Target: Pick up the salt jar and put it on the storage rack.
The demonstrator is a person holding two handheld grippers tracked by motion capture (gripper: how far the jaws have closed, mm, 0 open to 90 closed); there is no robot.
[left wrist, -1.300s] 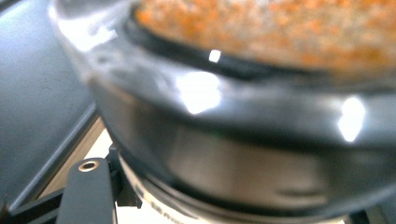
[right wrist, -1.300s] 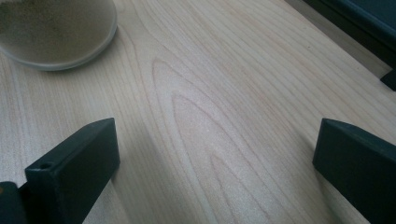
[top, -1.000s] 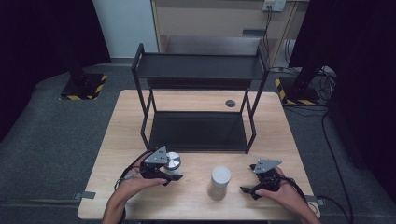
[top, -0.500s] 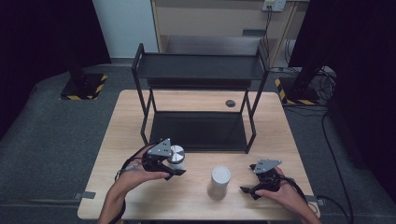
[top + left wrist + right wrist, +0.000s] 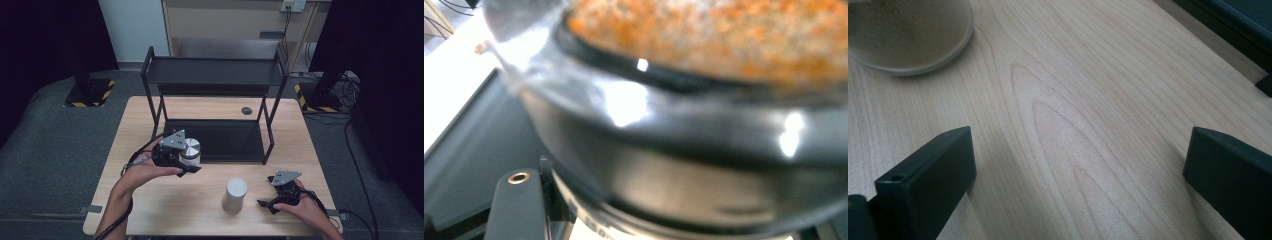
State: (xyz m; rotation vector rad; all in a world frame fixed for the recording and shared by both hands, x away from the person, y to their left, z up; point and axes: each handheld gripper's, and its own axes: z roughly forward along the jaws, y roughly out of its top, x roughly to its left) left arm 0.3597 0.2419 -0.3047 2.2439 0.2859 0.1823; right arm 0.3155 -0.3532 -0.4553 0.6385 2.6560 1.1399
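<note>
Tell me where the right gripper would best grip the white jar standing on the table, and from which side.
Probably around the middle of its round wall. The white jar stands upright and apart from everything else, and the right gripper rests open on the table just to its right, pointing at it. Coming in level from that side, one of the fingers could pass either side of the body.

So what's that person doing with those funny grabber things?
The person's left gripper has its fingers shut on a silver-lidded jar and holds it above the wooden table, in front of the black shelf rack. The right gripper rests open on the table, beside a white jar standing by itself.
</note>
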